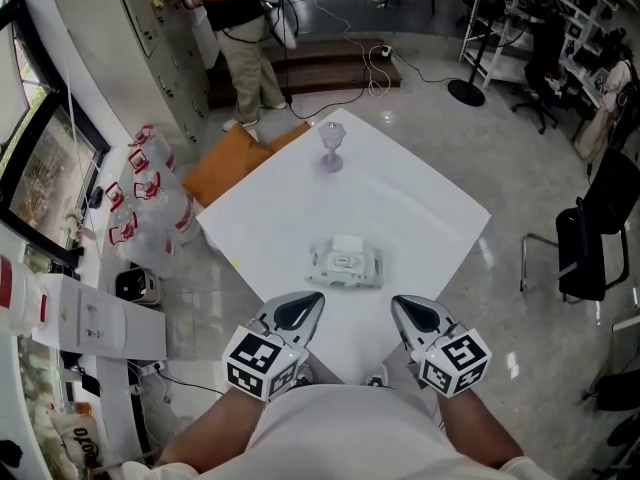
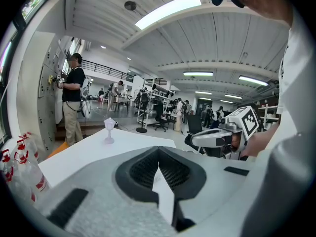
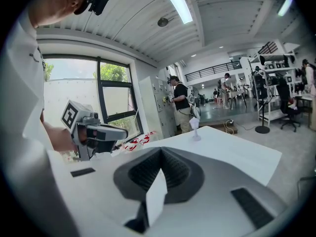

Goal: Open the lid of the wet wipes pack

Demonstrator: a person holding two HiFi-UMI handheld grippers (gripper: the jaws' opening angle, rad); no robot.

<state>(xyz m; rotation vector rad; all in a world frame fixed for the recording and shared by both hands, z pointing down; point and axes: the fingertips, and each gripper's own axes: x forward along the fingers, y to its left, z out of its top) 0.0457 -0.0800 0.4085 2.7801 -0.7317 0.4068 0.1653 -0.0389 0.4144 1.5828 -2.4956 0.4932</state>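
Far left of the wet wipes pack (image 1: 346, 263), down on the floor: a cluster of clear spray bottles (image 1: 140, 193) with red triggers. Left of the pack and beyond it, an orange board (image 1: 235, 158) on the floor, tucked against the edge of the white table (image 1: 420, 208). Farther back on that side, a person (image 1: 240, 38) in a black top and tan trousers, standing at a grey cabinet. Nearer than the pack and a little to its left, the left gripper (image 1: 312, 300), hovering above the table edge, apart from the pack, jaws pressed together with nothing between them. Beyond the pack, close to the table's far corner, a clear plastic goblet (image 1: 332, 148) standing upright, well apart from it. The pack itself white, lying flat on the tabletop, about midway between the two grippers and just ahead of them; lid face up, too small to tell whether raised. Nearer than the pack and a little to its right, the right gripper (image 1: 402, 304), likewise clear of it, jaws closed tight and empty. Far right of the pack, off the table, a black chair (image 1: 590, 238) on the grey floor.
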